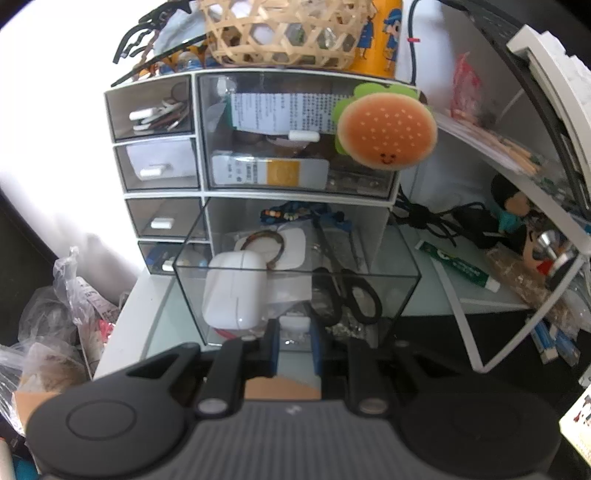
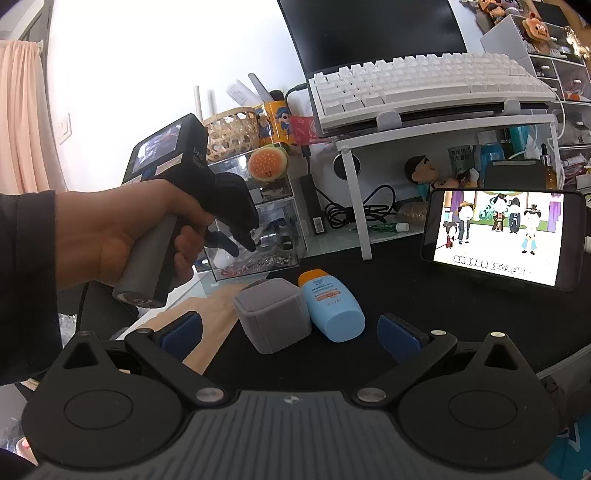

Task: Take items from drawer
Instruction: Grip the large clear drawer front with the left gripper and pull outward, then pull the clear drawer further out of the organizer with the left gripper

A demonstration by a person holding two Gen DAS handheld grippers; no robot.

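A clear drawer (image 1: 391, 291) stands pulled out of the white organiser (image 1: 202, 192). It holds a white earbud case (image 1: 234, 291), black scissors (image 1: 347, 295), a ring and small bits. My left gripper (image 1: 293, 339) is shut on the drawer's white front handle (image 1: 293, 325). In the right wrist view the left gripper (image 2: 229, 240) is at the drawer (image 2: 258, 236). My right gripper (image 2: 290, 336) is open and empty above the black mat, with a grey box (image 2: 273, 314) and a blue sunscreen bottle (image 2: 332, 306) lying between its fingers.
A hamburger plush (image 1: 388, 129) hangs on the organiser and a woven basket (image 1: 284, 33) stands on top. A white shelf (image 2: 424, 129) carries a keyboard (image 2: 424, 81). A phone (image 2: 502, 236) plays a cartoon at the right. Plastic bags (image 1: 70, 302) lie at the left.
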